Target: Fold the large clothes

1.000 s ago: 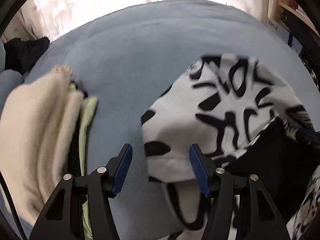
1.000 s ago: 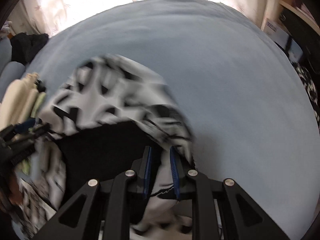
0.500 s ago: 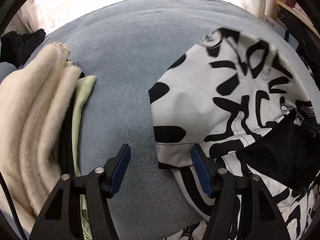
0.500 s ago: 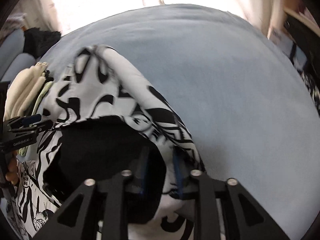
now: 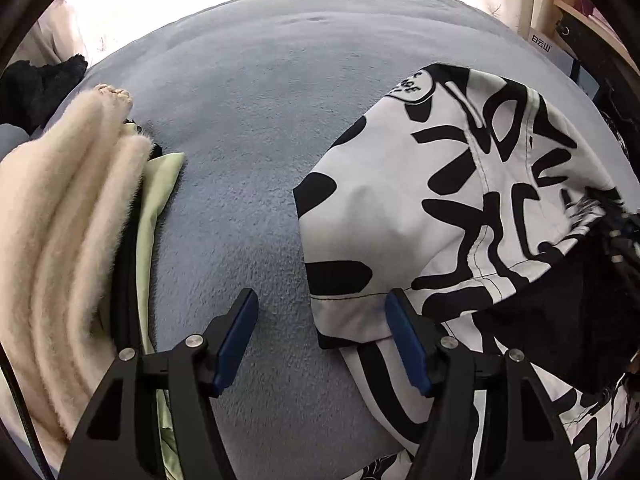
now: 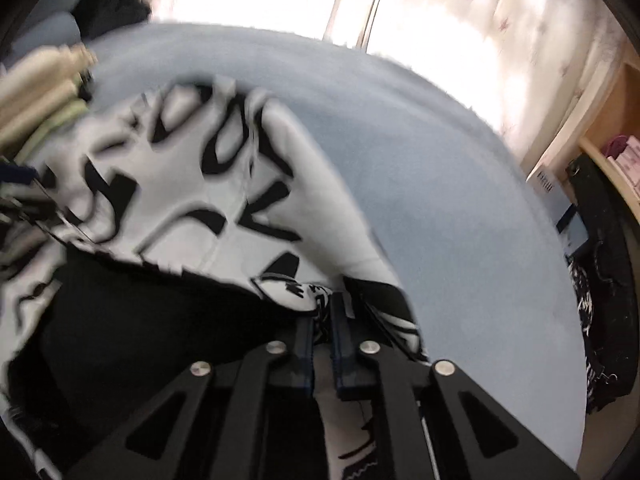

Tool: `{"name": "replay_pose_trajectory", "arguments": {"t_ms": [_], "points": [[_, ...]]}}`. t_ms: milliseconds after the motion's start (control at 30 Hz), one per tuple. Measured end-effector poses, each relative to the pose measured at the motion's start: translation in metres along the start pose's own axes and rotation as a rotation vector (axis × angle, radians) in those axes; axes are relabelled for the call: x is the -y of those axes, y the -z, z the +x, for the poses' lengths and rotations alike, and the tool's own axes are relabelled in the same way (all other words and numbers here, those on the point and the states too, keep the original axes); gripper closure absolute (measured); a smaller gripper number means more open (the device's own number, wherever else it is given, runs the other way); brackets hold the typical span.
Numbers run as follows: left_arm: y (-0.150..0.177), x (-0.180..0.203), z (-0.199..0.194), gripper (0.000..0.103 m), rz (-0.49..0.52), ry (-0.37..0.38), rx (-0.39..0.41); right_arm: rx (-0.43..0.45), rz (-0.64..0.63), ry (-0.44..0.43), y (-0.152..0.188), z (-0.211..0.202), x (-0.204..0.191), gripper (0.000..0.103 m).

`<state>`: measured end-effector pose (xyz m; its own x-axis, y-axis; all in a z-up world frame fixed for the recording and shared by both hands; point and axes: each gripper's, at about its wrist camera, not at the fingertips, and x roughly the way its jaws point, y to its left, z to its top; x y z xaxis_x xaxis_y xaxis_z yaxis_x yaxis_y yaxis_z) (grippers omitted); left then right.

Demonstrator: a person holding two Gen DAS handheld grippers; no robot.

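The right wrist view is blurred, so the black print on the white garment (image 6: 224, 184) cannot be read there. The fabric between the pads of the right gripper (image 6: 325, 316) hides their inner faces. In the left wrist view, the garment (image 5: 440, 208) is cut off by the right and lower edges, and its black lining hides what lies below. The right gripper (image 5: 624, 236) is only a dark blur at the edge there. The cream fleece pile (image 5: 60, 240) is cut by the left edge and covers most of the pale green cloth (image 5: 154, 200). The label on the box (image 5: 541, 42) is too small to read.
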<state>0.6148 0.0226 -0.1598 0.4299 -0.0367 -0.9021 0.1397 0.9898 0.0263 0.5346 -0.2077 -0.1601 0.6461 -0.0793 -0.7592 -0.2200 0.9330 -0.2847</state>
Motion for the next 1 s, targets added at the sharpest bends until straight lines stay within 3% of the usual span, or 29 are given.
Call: {"name": "replay_pose_trajectory", "arguments": {"t_ms": [100,233,300,400,467,567,600,633,667,733,800,900,1000], "points": [[0.0,-0.001,-0.002,0.038,0.016,-0.004,0.001,0.12,-0.001,-0.055,0.007,-0.047,0.012,0.097],[0.004,-0.006,-0.003,0.038,0.007,-0.002,-0.001,0.181,-0.058,-0.088,0.023,-0.079,0.017,0.097],[0.005,-0.009,-0.003,0.038,-0.007,0.008,-0.002,0.157,-0.083,-0.1,0.038,-0.077,0.022,0.097],[0.007,-0.009,-0.001,0.038,-0.014,0.011,-0.009,0.005,-0.12,-0.077,0.057,-0.043,0.022,0.097],[0.006,-0.007,-0.002,0.038,-0.001,0.007,-0.016,-0.042,-0.049,-0.138,0.063,-0.04,0.032,0.097],[-0.002,-0.006,-0.009,0.038,0.019,0.009,-0.016,-0.018,0.109,-0.232,0.051,-0.054,0.056,0.095],[-0.005,-0.008,-0.012,0.038,0.015,0.021,-0.013,-0.01,0.147,-0.254,0.045,-0.056,0.06,0.093],[-0.012,-0.013,-0.016,0.038,0.002,0.039,-0.006,0.0,0.197,-0.275,0.04,-0.059,0.067,0.08],[-0.016,-0.016,-0.02,0.038,-0.011,0.056,0.005,0.008,0.255,-0.288,0.031,-0.059,0.076,0.058],[-0.028,-0.025,-0.027,0.038,-0.048,0.075,0.033,0.023,0.339,-0.288,0.02,-0.056,0.088,0.036],[-0.039,-0.033,-0.025,0.038,-0.089,0.079,0.039,0.029,0.416,-0.295,0.007,-0.046,0.098,0.035],[-0.049,-0.042,-0.009,0.038,-0.128,0.107,-0.006,-0.034,0.482,-0.352,-0.012,-0.017,0.103,0.035],[-0.055,-0.038,0.005,0.038,-0.097,0.104,-0.02,-0.103,0.443,-0.393,-0.024,0.007,0.088,0.035]]}}
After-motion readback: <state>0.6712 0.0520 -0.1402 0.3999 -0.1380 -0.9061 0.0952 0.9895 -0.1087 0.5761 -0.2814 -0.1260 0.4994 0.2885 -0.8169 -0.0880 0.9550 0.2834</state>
